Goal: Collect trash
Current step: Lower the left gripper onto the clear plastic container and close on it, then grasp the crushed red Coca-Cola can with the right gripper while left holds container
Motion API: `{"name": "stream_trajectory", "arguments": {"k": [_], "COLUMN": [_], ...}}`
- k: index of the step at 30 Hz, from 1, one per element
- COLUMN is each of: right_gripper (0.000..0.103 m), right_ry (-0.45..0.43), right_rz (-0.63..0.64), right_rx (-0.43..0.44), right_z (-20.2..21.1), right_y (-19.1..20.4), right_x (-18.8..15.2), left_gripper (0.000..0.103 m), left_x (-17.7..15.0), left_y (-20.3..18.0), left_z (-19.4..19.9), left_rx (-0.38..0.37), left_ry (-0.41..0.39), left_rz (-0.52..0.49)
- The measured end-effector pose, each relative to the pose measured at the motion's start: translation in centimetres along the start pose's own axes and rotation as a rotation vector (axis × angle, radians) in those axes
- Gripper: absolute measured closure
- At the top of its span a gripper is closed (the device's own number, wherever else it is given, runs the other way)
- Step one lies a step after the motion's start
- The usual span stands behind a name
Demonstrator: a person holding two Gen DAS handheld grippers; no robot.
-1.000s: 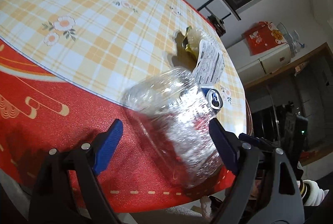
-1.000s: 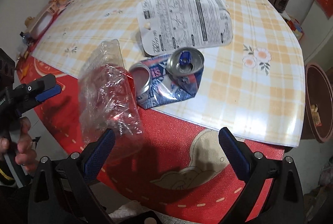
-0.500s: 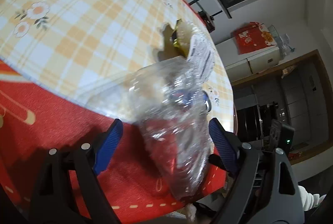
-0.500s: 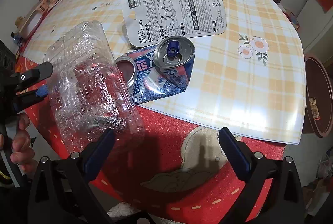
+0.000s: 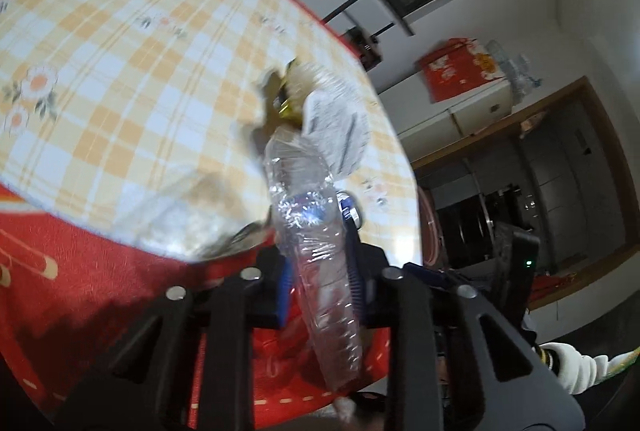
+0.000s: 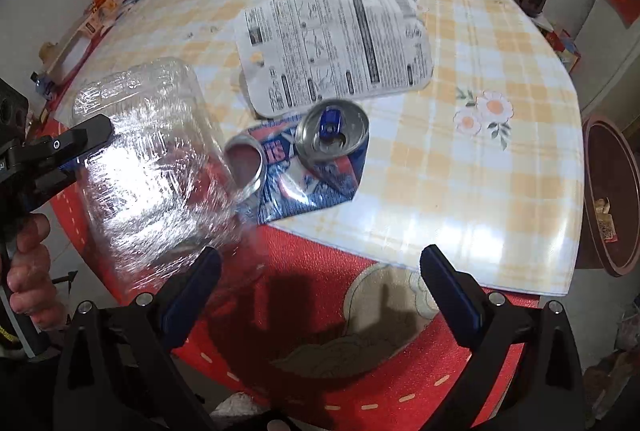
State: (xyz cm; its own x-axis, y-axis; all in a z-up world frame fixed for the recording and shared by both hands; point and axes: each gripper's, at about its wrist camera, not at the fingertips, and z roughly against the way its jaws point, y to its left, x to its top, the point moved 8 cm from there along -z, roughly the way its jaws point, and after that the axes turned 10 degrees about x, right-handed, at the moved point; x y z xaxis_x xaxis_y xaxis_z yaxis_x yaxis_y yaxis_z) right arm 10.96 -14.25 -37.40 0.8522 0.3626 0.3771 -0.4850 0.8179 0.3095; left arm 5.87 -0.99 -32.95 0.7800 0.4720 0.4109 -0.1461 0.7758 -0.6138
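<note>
Left gripper (image 5: 320,283), jaws just closing, is now pinching the clear tray (image 5: 316,231) flat and lifting it off the near table (image 6: 500,191) edge; right gripper (image 6: 320,283) is hanging wide open, empty, near the can (image 6: 320,151).

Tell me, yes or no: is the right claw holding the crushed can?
No: the right claw stands open over the red cloth, and the crushed can lies apart on the table.
</note>
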Motion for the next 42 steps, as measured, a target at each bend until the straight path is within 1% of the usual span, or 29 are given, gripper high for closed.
{"name": "stream_trajectory", "arguments": {"k": [3, 5, 9, 13, 17, 19, 22, 24, 26, 28, 30, 35, 41, 42], "right_gripper": [0.005, 0.005, 0.005, 0.005, 0.005, 0.005, 0.005, 0.006, 0.010, 0.019, 0.024, 0.026, 0.034, 0.037], "right_ry": [-0.042, -0.058, -0.050, -0.031, -0.001, 0.020, 0.049, 0.058, 0.064, 0.074, 0.080, 0.090, 0.090, 0.091], "right_rz": [0.001, 0.003, 0.004, 0.006, 0.026, 0.036, 0.043, 0.037, 0.016, -0.010, -0.033, -0.100, -0.210, -0.235], "right_rx": [0.005, 0.008, 0.017, 0.039, 0.086, 0.114, 0.154, 0.180, 0.203, 0.217, 0.226, 0.244, 0.246, 0.248], "right_z": [1.2, 1.6, 1.5, 1.0, -0.1, -0.8, -2.0, -2.7, -3.5, -4.2, -4.9, -6.6, -8.5, -8.7], "right_y": [0.2, 0.3, 0.6, 1.6, 3.5, 4.6, 6.2, 7.2, 8.0, 8.5, 9.0, 10.3, 10.4, 10.3], "right_x": [0.9, 1.2, 1.0, 0.7, 0.4, 0.1, -0.1, -0.1, -0.1, -0.3, -0.4, -0.8, -1.1, -1.2], "left_gripper": [0.086, 0.087, 0.087, 0.087, 0.087, 0.087, 0.087, 0.087, 0.087, 0.087, 0.087, 0.087, 0.087, 0.087], "left_x": [1.1, 1.9, 3.9, 5.7, 6.7, 7.1, 7.2, 7.1, 6.8, 6.5, 6.1, 5.6, 5.4, 5.4], "left_y": [-1.4, -2.1, -2.9, -2.9, -1.8, -0.8, 1.4, 2.7, 4.0, 5.3, 6.4, 8.5, 9.3, 9.3], "left_z": [1.5, 2.5, 5.0, 8.2, 11.4, 13.0, 15.0, 15.7, 16.4, 17.1, 17.5, 18.5, 18.5, 18.5], "left_rx": [-0.049, -0.066, -0.111, -0.119, -0.085, -0.040, 0.031, 0.059, 0.085, 0.117, 0.134, 0.150, 0.154, 0.152], "left_ry": [-0.034, -0.061, -0.126, -0.199, -0.265, -0.301, -0.332, -0.336, -0.335, -0.330, -0.324, -0.307, -0.279, -0.275], "left_rz": [-0.020, -0.036, -0.037, -0.037, -0.039, -0.045, -0.037, -0.024, -0.010, -0.001, 0.004, 0.013, -0.007, -0.012]}}
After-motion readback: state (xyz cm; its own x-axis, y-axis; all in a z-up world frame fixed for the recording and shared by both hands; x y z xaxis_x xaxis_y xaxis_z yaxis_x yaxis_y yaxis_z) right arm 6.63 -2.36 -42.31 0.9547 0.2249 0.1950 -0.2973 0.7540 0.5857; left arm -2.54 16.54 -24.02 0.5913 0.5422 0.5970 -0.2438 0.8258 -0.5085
